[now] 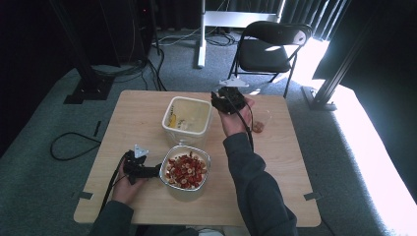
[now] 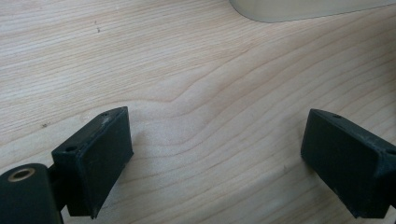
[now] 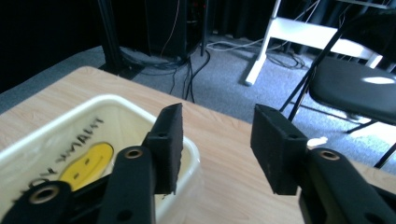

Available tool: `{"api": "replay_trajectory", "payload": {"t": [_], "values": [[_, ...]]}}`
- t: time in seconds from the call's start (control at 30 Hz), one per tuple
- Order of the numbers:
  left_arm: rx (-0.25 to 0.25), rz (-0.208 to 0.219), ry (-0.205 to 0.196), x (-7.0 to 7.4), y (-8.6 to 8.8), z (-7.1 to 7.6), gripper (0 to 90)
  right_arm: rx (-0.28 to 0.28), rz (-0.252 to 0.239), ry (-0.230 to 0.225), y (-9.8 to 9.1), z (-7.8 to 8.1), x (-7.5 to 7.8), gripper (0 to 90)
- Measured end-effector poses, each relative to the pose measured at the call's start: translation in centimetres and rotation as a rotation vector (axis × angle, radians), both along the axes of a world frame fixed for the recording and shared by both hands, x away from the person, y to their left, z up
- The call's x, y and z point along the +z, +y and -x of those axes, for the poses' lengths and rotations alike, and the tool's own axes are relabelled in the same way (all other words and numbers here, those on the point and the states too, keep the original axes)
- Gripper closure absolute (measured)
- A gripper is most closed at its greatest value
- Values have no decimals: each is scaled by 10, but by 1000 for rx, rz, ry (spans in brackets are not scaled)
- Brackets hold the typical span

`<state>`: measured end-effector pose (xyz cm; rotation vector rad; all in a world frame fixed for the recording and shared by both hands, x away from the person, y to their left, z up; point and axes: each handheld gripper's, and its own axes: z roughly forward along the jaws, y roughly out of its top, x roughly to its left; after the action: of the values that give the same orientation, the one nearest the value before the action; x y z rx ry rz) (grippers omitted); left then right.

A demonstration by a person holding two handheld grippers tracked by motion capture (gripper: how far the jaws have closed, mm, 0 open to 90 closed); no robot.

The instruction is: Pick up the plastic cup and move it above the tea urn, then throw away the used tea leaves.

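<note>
both grippers are wide and hold nothing — the left gripper (image 1: 156, 171) sits by the full bowl (image 1: 186, 171), the right gripper (image 1: 220, 103) by the empty tub (image 1: 188, 116) on the desk (image 1: 137, 118). nothing looks moved yet.

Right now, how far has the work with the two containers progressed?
Done: nothing clearly; the metal bowl holds red and pale pieces, while the cream tub looks empty. In hand: nothing; the left gripper sits open beside the bowl, and the right gripper is open above the tub's rim. Left: any grasp or transfer.
</note>
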<state>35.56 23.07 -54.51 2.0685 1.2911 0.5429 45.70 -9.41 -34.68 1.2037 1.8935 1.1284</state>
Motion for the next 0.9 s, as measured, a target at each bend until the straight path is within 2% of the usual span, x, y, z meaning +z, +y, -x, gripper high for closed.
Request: {"api": "replay_trajectory", "payload": {"t": [0.1,0.27,0.4,0.5,0.53,0.57,0.67,0.8,0.87,0.9], "values": [[0,0,0,0,0,0,95,4,-18,22,-10,-1,-11,496],[1,-1,-1,0,0,0,95,-4,-9,46,-24,2,-25,448],[1,-2,0,0,0,0,95,5,-13,70,-48,10,-41,390],[1,-1,0,0,0,0,95,-2,-12,69,-60,14,-48,362],[1,-1,0,0,0,0,95,-13,-18,73,-75,19,-56,332],[1,-1,0,0,0,0,95,-16,-22,75,-81,20,-60,306],[1,-1,0,0,0,0,95,-32,-6,76,-92,24,-66,270],[0,-2,0,0,0,0,95,-82,17,57,-117,37,-79,184],[1,-1,0,0,0,0,95,-94,16,52,-123,40,-82,171],[2,1,0,0,0,0,95,-114,21,45,-134,44,-87,138]]}}
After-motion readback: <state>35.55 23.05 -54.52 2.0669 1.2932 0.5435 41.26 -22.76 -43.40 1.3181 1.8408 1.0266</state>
